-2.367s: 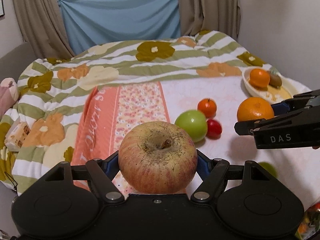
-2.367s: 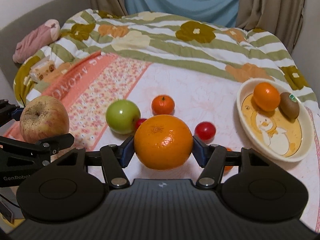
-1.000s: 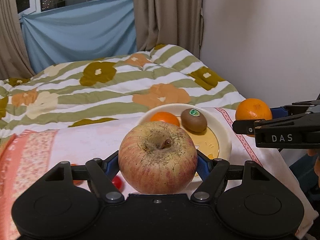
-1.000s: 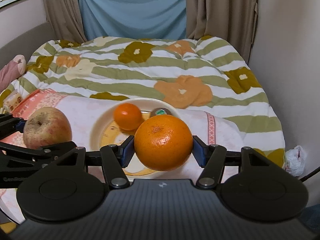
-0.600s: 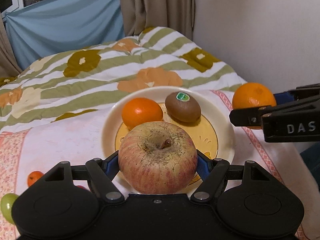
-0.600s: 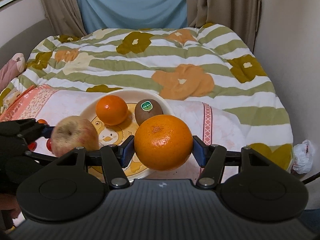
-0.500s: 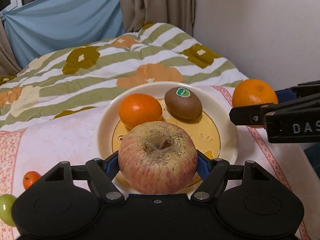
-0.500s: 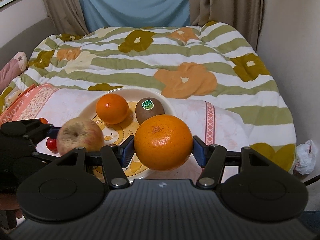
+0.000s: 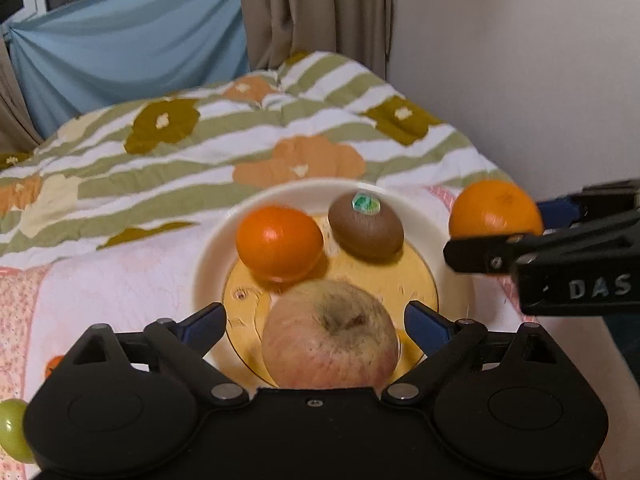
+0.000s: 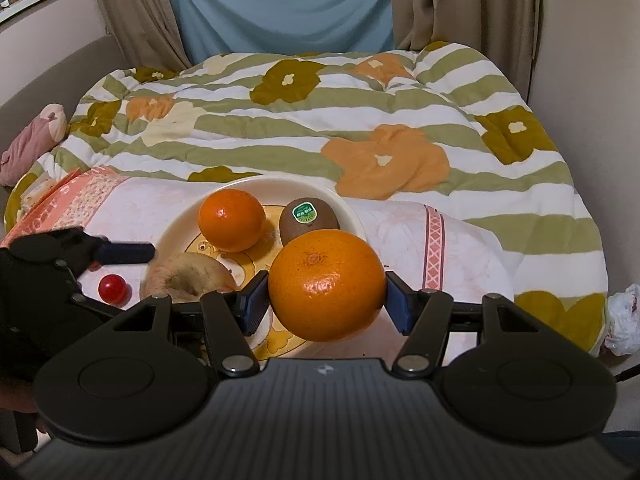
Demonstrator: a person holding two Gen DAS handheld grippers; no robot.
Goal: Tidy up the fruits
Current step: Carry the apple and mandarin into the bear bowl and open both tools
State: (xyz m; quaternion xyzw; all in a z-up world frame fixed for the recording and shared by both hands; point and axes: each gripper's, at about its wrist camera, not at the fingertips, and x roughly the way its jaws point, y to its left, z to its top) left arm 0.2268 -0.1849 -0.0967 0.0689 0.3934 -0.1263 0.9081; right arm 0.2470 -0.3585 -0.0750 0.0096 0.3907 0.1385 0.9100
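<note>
A cream plate (image 9: 212, 252) (image 10: 176, 232) on the bed holds a small orange (image 9: 279, 249) (image 10: 231, 221), a kiwi with a sticker (image 9: 366, 226) (image 10: 309, 216) and a reddish apple (image 9: 330, 338) (image 10: 188, 276). My left gripper (image 9: 316, 322) is open, its blue pads apart on both sides of the apple, which sits low on the plate's near part. My right gripper (image 10: 322, 294) is shut on a big orange (image 10: 326, 284) (image 9: 494, 208) and holds it over the plate's right rim.
A red cherry tomato (image 10: 113, 287) lies left of the plate. A green apple (image 9: 12, 428) and a small orange fruit (image 9: 54, 364) lie further left. A striped floral quilt (image 10: 360, 120) covers the bed. The wall (image 9: 520, 60) is close on the right.
My left gripper has opened and the apple has dropped from its pads onto the plate. My right gripper, holding the big orange, has come nearer to the plate.
</note>
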